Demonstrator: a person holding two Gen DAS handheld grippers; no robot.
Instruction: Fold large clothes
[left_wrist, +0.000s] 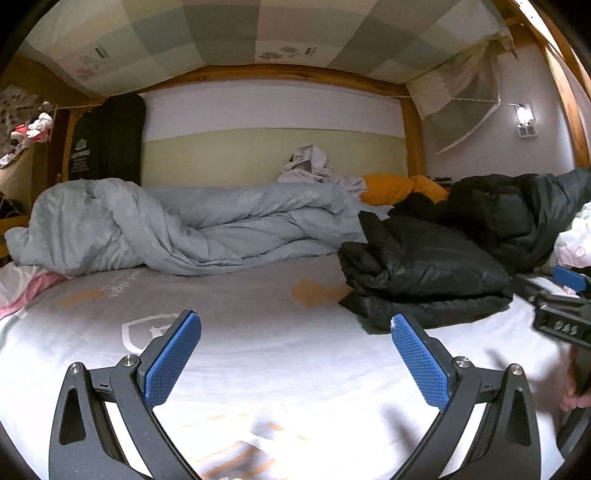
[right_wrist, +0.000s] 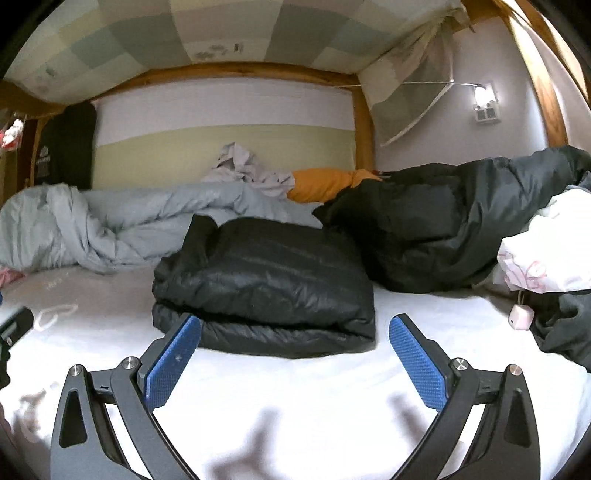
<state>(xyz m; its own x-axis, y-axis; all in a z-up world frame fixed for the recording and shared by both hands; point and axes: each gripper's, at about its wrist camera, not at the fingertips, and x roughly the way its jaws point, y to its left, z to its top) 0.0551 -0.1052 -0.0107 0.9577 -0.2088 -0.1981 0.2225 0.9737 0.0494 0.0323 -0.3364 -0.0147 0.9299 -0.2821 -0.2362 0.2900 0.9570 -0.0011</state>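
- The folded jacket (right_wrist: 264, 284) lies on the bed (right_wrist: 295, 387), just ahead of the right tool (right_wrist: 295, 354).
- A rumpled quilt (left_wrist: 177, 225) runs along the back of the bed, left of the jacket.
- A second jacket (right_wrist: 443, 221) is heaped behind and to the right.
- A pillow (right_wrist: 321, 184) sits behind, against the wall.
- In the left wrist view the left tool (left_wrist: 295, 350) hovers over bare sheet, left of the folded jacket.

Folded black puffer jacket (right_wrist: 264, 284) lies just beyond the wide-open, empty right gripper (right_wrist: 295, 354).
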